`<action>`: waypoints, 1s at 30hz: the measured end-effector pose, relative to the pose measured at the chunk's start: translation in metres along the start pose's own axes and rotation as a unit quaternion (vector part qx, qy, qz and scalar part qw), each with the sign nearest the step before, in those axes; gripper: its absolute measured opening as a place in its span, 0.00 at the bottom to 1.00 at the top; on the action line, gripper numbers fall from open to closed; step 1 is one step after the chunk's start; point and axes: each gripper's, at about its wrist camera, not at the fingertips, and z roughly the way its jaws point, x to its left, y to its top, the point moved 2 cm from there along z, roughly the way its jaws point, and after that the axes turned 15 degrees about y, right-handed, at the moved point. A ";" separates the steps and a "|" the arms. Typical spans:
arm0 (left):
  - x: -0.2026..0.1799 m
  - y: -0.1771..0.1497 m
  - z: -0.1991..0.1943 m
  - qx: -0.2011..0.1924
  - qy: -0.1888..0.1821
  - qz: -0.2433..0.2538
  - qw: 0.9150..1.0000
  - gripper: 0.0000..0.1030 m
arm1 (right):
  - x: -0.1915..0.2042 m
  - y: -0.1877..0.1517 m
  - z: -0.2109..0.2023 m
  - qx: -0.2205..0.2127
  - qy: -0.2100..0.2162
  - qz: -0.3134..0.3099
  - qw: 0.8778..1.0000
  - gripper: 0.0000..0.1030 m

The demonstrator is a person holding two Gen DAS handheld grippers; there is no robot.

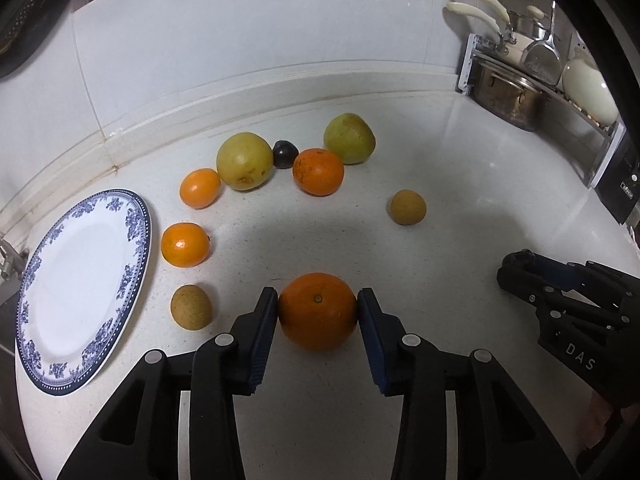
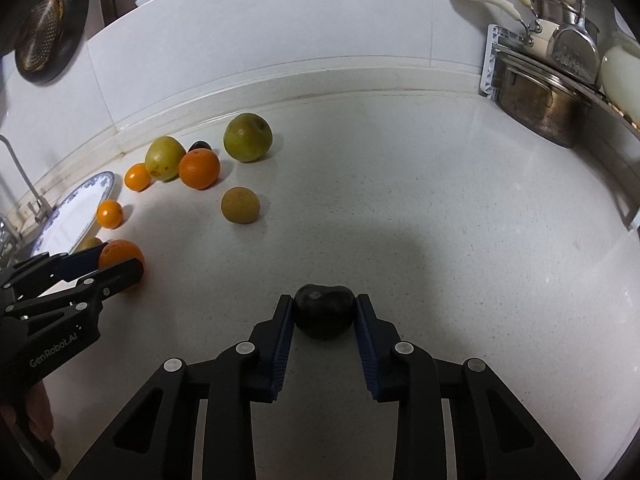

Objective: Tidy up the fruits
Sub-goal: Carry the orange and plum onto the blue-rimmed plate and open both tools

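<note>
My left gripper (image 1: 318, 304) is shut on a large orange (image 1: 318, 312) that rests on the white counter. My right gripper (image 2: 324, 306) is shut on a dark plum (image 2: 324, 312), also on the counter. A blue-patterned white plate (image 1: 80, 284) lies bare at the left. Loose fruit lies beyond: two small oranges (image 1: 185, 244) (image 1: 200, 187), a medium orange (image 1: 318, 171), two green-yellow pears (image 1: 245, 161) (image 1: 349, 138), a second dark plum (image 1: 285, 153), and two brown round fruits (image 1: 191, 306) (image 1: 408, 207). The right gripper also shows in the left wrist view (image 1: 520, 268).
A metal pot (image 1: 508, 94) and a rack of utensils and a white jar (image 1: 590, 90) stand at the back right. A raised ledge and tiled wall run behind the fruit. A tap (image 2: 28, 196) and sink edge are at the far left.
</note>
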 end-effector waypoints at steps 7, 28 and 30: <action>0.017 -0.003 -0.025 -0.017 0.005 -0.018 1.000 0.39 | 0.016 0.005 -0.012 -0.011 0.020 -0.017 1.000 0.31; 0.133 -0.046 -0.088 -0.048 0.080 -0.104 0.990 0.39 | 0.152 0.013 -0.023 -0.012 0.146 -0.124 0.981 0.31; 0.145 -0.051 -0.089 -0.047 0.086 -0.108 0.989 0.39 | 0.163 0.013 -0.020 -0.007 0.157 -0.130 0.979 0.31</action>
